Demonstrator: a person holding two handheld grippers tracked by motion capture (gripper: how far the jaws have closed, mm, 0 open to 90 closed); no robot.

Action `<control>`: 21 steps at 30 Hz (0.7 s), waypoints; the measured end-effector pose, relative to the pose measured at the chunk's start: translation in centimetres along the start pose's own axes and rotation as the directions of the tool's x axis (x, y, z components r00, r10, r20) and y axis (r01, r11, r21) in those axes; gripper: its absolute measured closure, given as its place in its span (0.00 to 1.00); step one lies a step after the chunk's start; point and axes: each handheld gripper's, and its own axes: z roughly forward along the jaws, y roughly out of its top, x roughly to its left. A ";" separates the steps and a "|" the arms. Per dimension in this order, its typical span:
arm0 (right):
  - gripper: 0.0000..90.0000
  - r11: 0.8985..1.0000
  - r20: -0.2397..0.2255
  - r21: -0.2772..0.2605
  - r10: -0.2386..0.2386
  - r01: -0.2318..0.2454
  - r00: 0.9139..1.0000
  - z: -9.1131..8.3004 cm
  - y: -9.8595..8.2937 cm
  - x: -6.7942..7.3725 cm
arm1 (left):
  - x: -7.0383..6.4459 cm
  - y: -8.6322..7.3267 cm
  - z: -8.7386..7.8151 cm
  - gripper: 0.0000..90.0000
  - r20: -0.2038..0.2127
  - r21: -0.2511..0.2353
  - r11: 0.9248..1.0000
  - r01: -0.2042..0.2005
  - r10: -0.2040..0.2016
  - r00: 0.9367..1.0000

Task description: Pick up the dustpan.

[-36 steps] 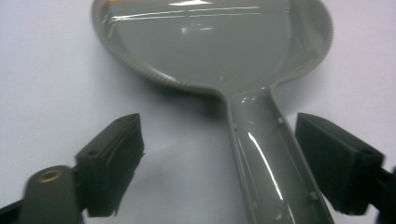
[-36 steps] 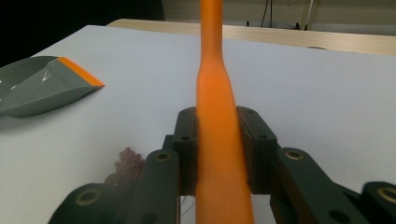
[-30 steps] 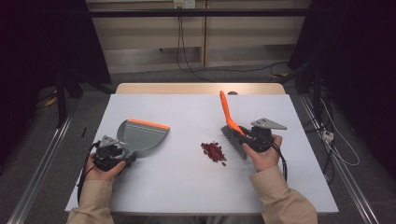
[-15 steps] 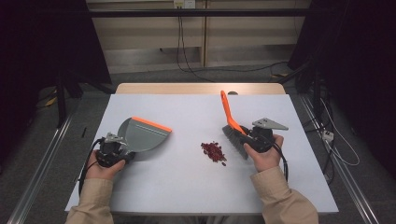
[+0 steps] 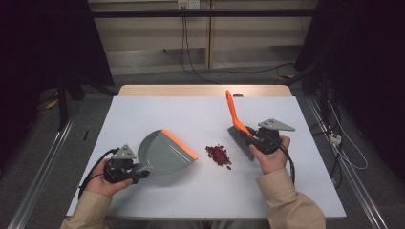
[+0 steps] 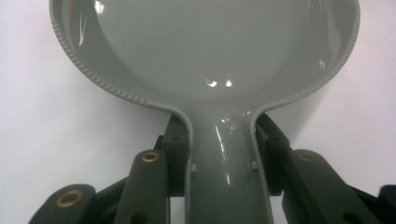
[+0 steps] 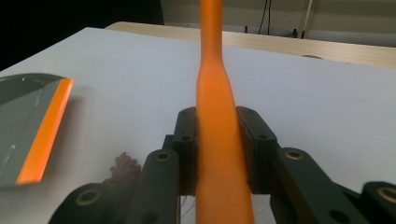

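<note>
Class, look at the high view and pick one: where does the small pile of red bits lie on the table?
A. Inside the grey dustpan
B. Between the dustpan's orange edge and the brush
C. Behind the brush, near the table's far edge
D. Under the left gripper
B. The red bits sit on the bare white table, apart from the dustpan on one side and the brush on the other.
</note>
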 end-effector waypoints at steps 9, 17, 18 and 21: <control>0.79 1.000 -0.004 0.017 -0.021 0.021 1.000 0.7 -0.2 0.5 | -2.1 1.0 2.0 0.71 0.064 0.056 0.993 -0.102 0.098 0.993; 0.79 0.998 -0.006 0.035 -0.055 0.055 0.998 1.9 -0.5 1.3 | -3.2 1.9 3.5 0.71 0.106 0.050 0.991 -0.124 0.118 0.987; 0.79 0.998 -0.007 0.038 -0.056 0.056 0.998 2.1 -0.5 1.4 | -3.4 2.0 3.7 0.71 0.110 0.047 0.990 -0.129 0.123 0.986; 0.79 0.996 -0.005 0.045 -0.073 0.074 0.997 2.4 -0.7 1.7 | -3.5 2.2 4.0 0.71 0.127 0.066 0.981 -0.180 0.171 0.977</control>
